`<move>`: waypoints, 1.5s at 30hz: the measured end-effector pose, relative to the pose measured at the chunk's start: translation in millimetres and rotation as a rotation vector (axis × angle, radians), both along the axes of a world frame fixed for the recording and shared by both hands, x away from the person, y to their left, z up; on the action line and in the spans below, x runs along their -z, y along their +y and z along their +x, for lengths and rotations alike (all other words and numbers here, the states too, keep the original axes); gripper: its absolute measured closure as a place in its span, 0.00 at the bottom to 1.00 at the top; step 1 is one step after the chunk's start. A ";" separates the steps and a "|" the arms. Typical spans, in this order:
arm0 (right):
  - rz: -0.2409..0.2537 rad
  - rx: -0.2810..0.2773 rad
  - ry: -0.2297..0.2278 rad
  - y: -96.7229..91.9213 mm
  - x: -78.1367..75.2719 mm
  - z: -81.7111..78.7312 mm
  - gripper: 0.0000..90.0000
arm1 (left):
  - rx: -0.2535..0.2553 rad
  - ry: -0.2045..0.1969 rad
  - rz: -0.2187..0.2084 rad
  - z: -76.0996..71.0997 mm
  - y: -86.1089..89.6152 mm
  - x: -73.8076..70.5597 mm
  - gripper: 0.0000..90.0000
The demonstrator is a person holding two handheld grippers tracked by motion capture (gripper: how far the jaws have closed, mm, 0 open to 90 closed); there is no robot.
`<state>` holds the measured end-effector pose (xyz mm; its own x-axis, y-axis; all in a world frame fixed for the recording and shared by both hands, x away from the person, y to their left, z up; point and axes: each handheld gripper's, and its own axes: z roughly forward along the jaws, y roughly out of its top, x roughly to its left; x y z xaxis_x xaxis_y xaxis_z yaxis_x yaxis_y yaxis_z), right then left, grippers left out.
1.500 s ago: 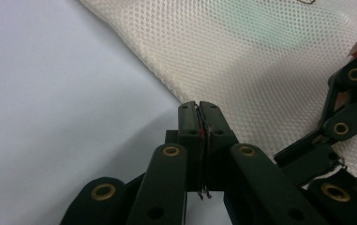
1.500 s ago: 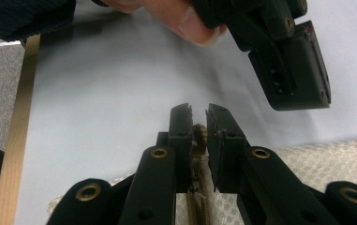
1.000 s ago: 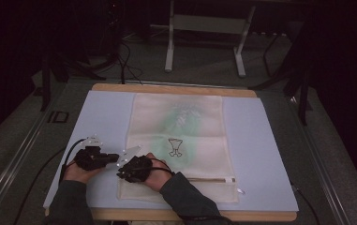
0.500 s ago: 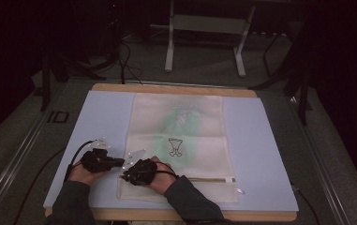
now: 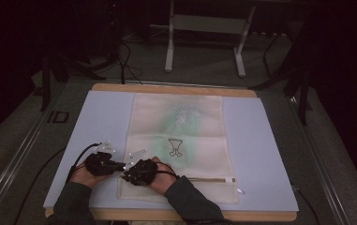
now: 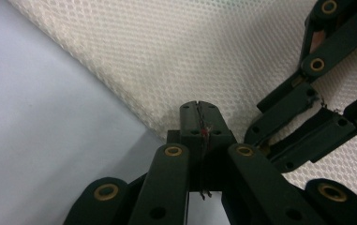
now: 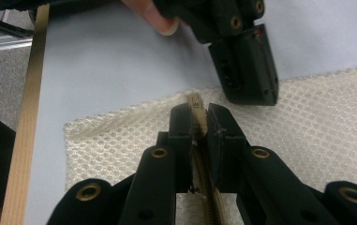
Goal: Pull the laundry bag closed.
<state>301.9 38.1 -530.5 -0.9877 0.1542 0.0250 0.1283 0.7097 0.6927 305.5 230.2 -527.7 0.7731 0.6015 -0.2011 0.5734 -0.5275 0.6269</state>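
Observation:
A cream mesh bag (image 5: 181,136) with a green print lies flat on a pale blue mat (image 5: 270,154). Its zipper (image 5: 209,179) runs along the near edge. Both grippers meet at the bag's near left corner. My left gripper (image 5: 121,166) (image 6: 198,107) is shut, its tips pinching the mesh edge (image 6: 134,79). My right gripper (image 5: 125,177) (image 7: 196,112) is shut on the beige zipper band (image 7: 196,101), which stands up between the pads. The left gripper's jaws (image 7: 251,75) lie just beyond it in the right gripper view. The right gripper's jaws (image 6: 302,117) lie close by in the left gripper view.
The mat covers a wooden table (image 5: 176,88). A metal stand (image 5: 204,42) and cables are on the floor behind it. A small white tab (image 5: 239,191) lies at the zipper's right end.
My left gripper has shifted a little toward the bag's corner and the right gripper. The right hand has hardly moved.

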 end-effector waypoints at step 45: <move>-0.086 -0.032 -0.051 2.4 -4.8 -3.5 0.91 | -0.014 0.013 0.056 -8.0 -4.2 -2.5 1.00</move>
<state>298.3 40.5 -525.6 -0.9918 0.1223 -0.0379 0.0708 0.7700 0.6342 297.4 226.0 -525.2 0.7623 0.6225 -0.1771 0.5887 -0.5533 0.5893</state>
